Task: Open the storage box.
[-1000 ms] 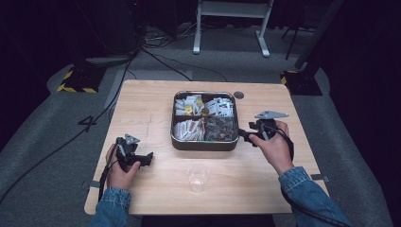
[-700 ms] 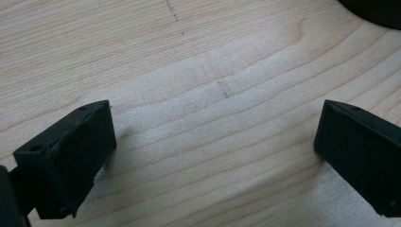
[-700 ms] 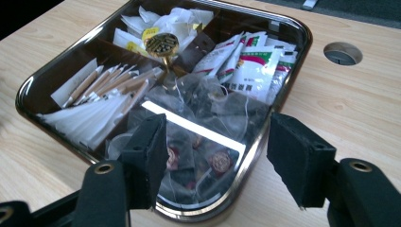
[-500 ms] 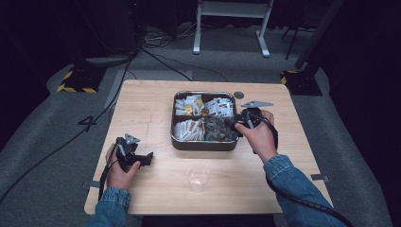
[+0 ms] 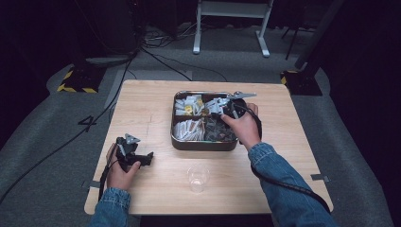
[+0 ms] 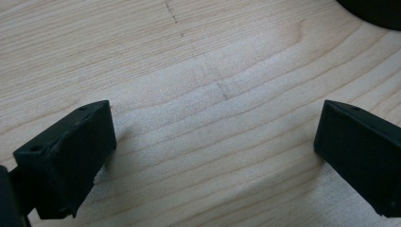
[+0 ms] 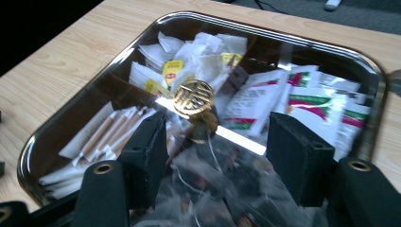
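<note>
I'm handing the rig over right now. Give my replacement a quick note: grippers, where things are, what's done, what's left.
Left gripper: open, empty, resting low on the light wooden table.
Right gripper: open, empty, over the dark metal compartment tray, above its clear-wrapped packets by the round gold centre knob.
Clear plastic cup: upright and empty at the near edge.
Done: nothing picked.
Left: probably grab a packet; the cup may be its destination.

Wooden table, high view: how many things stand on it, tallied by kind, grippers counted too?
Dark metal compartment tray of packets: 1
Clear plastic cup: 1
Hand-held black two-jaw grippers: 2, left gripper resting on the light wooden table, right gripper over the tray
Total: 4
</note>
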Available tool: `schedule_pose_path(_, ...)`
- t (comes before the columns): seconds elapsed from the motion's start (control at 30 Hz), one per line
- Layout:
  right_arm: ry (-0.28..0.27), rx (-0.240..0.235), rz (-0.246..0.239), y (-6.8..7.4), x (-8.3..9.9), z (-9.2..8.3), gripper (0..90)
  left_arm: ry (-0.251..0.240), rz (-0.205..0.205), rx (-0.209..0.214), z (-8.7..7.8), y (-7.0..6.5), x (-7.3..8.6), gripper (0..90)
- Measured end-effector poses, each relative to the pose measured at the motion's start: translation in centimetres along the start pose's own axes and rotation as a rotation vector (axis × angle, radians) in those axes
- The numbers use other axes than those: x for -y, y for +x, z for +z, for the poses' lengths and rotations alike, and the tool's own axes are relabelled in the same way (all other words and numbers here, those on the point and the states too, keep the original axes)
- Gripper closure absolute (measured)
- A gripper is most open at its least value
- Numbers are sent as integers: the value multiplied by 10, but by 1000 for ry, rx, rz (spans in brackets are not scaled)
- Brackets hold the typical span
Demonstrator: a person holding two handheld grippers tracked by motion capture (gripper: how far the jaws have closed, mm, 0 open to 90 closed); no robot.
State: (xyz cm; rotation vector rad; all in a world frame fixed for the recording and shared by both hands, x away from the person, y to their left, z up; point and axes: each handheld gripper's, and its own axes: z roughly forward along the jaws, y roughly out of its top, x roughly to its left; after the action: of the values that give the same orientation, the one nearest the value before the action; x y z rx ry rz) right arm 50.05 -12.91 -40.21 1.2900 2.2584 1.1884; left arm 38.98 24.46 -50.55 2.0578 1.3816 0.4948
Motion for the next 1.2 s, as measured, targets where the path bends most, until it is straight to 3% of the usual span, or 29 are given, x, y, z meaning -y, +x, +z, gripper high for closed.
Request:
schedule_pose_path(0.33,9,-1,-18,7,-4,28,427,-1,0,0,0,0,0,2)
schedule_pose_path(0.73,42,42,-47,17,-2,59,471,0,4,3,0,0,0,2)
schedule_pose_path(1.2,46,78,-89,21,-4,68,585,1,2,5,0,0,0,2)
